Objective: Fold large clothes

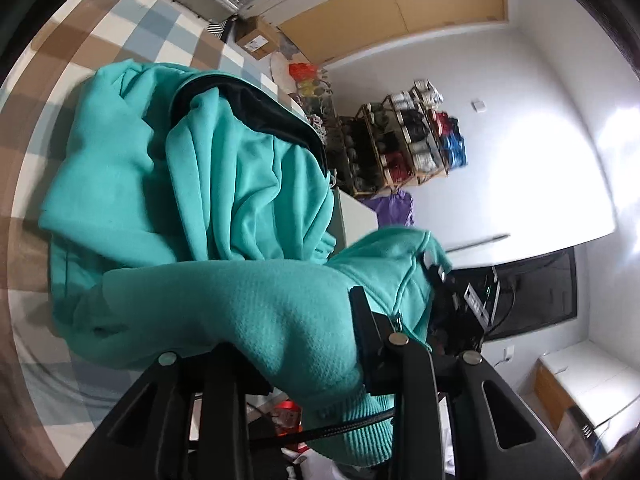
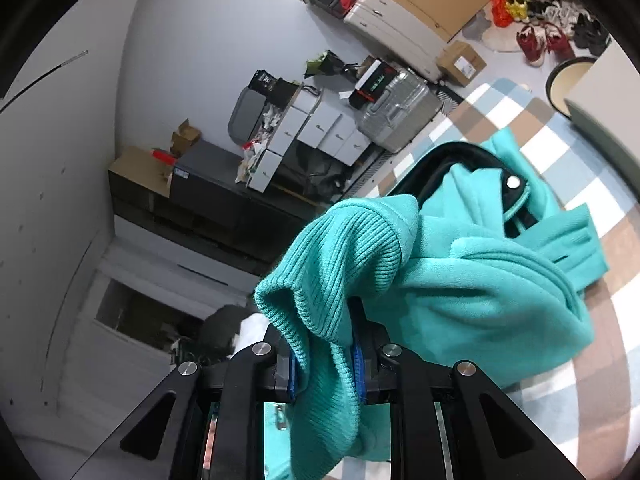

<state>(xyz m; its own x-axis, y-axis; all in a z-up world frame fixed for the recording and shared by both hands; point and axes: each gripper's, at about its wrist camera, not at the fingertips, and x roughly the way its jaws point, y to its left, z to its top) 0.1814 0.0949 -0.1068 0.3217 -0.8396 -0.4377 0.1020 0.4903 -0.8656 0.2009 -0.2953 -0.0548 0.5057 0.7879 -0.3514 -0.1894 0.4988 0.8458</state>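
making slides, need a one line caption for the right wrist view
Right hand-held gripper clamps the ribbed hem of a teal hoodie, lifting it above a checkered rug.

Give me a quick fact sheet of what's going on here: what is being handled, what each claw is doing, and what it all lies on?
garment: teal hoodie with a dark-lined hood, bunched up, partly lifted
left gripper: shut on the hoodie's fleece near the zip
right gripper: shut on the hoodie's ribbed hem
surface: checked cloth in brown, blue and white
fold: not yet formed; fabric hangs crumpled between the two grippers
background: suitcases, boxes, shoe rack
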